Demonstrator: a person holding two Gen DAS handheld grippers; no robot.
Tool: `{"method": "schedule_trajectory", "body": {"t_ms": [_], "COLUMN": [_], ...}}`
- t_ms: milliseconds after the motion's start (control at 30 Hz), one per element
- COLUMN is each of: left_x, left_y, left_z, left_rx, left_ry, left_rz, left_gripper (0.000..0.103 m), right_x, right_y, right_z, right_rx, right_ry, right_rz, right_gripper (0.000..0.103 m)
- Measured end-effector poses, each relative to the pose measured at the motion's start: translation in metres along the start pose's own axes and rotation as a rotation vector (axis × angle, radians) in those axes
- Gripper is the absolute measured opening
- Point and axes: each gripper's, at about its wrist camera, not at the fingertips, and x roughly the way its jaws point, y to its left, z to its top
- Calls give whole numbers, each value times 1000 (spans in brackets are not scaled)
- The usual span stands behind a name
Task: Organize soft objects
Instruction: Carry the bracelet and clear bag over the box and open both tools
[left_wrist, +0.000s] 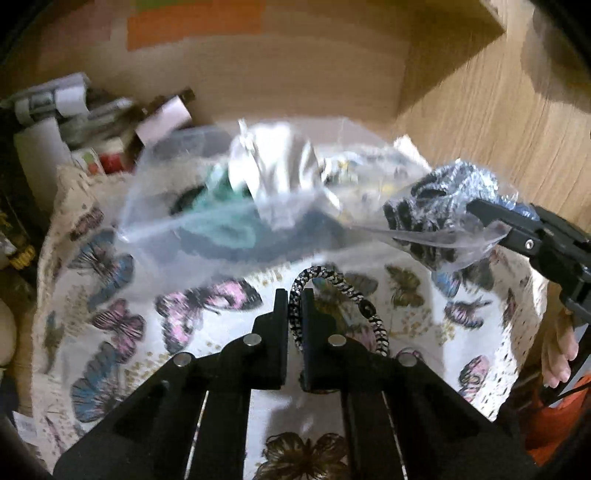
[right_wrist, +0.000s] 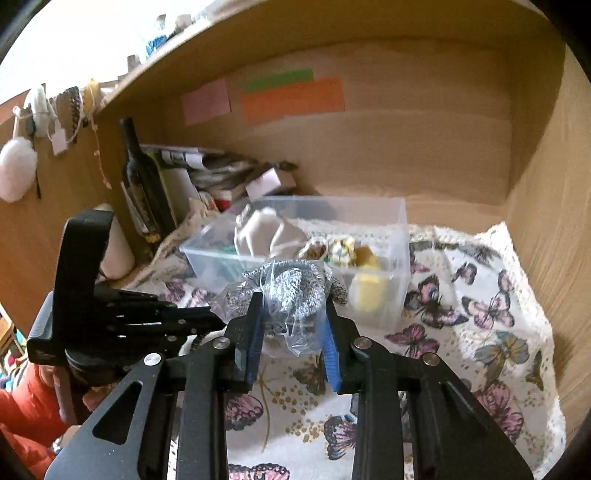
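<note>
While the left gripper (left_wrist: 294, 295) is pinched shut on a black-and-white braided hair band (left_wrist: 334, 288), the loop arches up from between its fingers and runs off to the right and back toward the camera, its long axis slanting across the butterfly-print white cloth (left_wrist: 110, 325). The right gripper (right_wrist: 291, 306) has its blue-padded fingers (right_wrist: 255, 332) pressed against a crinkled clear plastic bag holding a grey-and-black knitted item (right_wrist: 291, 291), gripping it from both sides; the bundle bulges upward and forward, with no clear long axis.

Seen from the right wrist, the clear rectangular plastic storage box (right_wrist: 391, 295) stands on the cloth just behind the bag, its long side running left to right, with a beige fabric piece (right_wrist: 266, 232) and yellow soft items (right_wrist: 365, 288) inside. A dark glass bottle (right_wrist: 142, 184) stands upright at the left against the wooden shelf wall (right_wrist: 406, 155), which carries orange, green and pink paper strips. That view barely shows the hair band, hidden behind the left tool.

From the left wrist, motion blur smears the box into a hazy shape, so its contents are hard to read there. The bag sits at the right, held above the cloth at the tips of the other tool. Cluttered boxes at the far left are too blurred to identify.
</note>
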Motion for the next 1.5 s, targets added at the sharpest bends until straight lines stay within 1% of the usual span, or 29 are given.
{"method": "schedule_trajectory", "body": {"t_ms": [67,133,367,500,633,733,833,967,1100,1167,1233,1333,1367,1500], "left_x": [-12,-24,-60,-62,-58,-52,-38,-17,5,13,22,31,31,27], "left_y": [2,12,32,47,58,67,76,85,88,87,87,88,88,83], "left_z": [5,12,32,48,58,64,68,70,69,67,65,64,63,62], "left_rx": [-6,-13,-45,-71,-96,-115,-142,-167,-151,-141,-136,-145,-140,-124], "left_ry": [-37,-77,-199,-245,-261,-260,-244,-202,-153,-131,-109,-81,-82,-87], "left_rz": [8,19,58,76,97,116,133,145,168,165,161,144,155,158], "left_gripper": [5,5,5,5,5,5,5,5,5,5,6,6,6,9], "right_x": [-5,-8,-14,-12,-5,7,23,45,65,74,78,79,78,73], "right_y": [0,1,0,-6,-12,-16,-21,-25,-28,-29,-31,-32,-32,-31], "right_z": [5,10,28,41,50,54,55,52,44,39,37,35,34,35], "right_rx": [-6,-13,-22,-13,2,13,29,40,41,40,38,34,33,26], "right_ry": [-22,-42,-108,-143,-160,-152,-121,-66,-5,30,51,72,74,70], "right_rz": [-4,-10,-36,-46,-56,-69,-67,-79,-98,-96,-102,-115,-114,-123], "right_gripper": [26,26,26,26,26,26,26,26,26,26,29,29,30,48]}}
